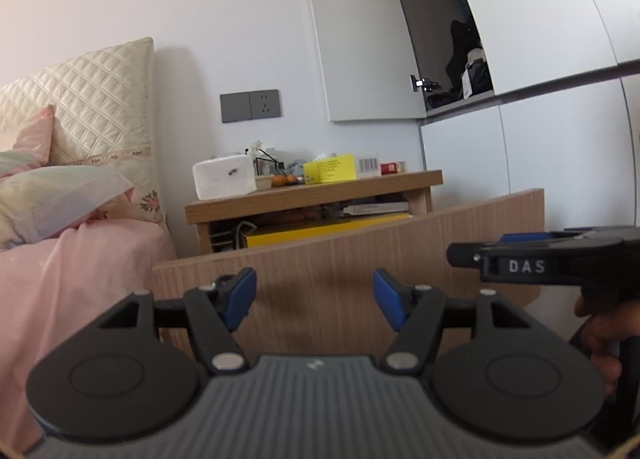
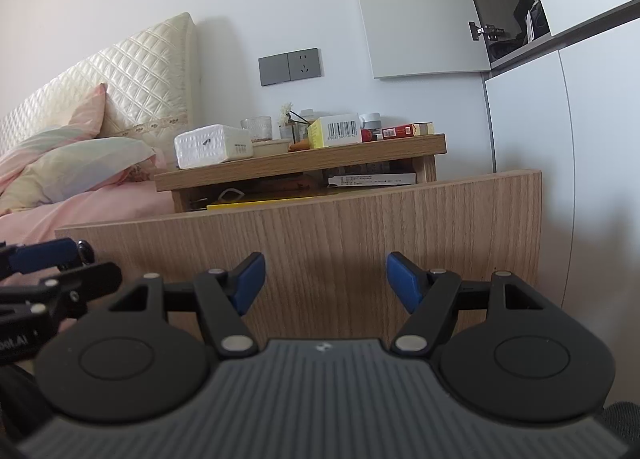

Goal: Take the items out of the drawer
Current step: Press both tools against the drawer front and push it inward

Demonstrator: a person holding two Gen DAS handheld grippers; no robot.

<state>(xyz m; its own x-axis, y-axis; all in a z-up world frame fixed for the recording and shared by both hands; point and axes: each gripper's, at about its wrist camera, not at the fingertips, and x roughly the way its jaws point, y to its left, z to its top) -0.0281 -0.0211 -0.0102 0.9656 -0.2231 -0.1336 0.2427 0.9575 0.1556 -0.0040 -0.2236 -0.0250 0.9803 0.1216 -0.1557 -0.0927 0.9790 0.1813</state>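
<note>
A light wood drawer front (image 1: pixel 348 255) (image 2: pixel 320 235) is pulled out from the nightstand and fills the middle of both views; I look at it from low down, so the drawer's inside is hidden. My left gripper (image 1: pixel 314 297) is open, its blue pads (image 1: pixel 240 293) empty, just short of the panel. My right gripper (image 2: pixel 325 281) is also open and empty in front of the panel. Each gripper shows at the edge of the other's view: the right one (image 1: pixel 560 259), the left one (image 2: pixel 44 271).
The nightstand top (image 1: pixel 312 191) carries a white tissue pack (image 1: pixel 224 179), a yellow box (image 1: pixel 330 167), a red box (image 2: pixel 404 131) and small jars. Its open shelf holds a yellow item (image 1: pixel 320 229) and a flat white box (image 2: pixel 372 179). A pink bed (image 1: pixel 60 279) lies left, white wardrobe doors (image 1: pixel 560 139) right.
</note>
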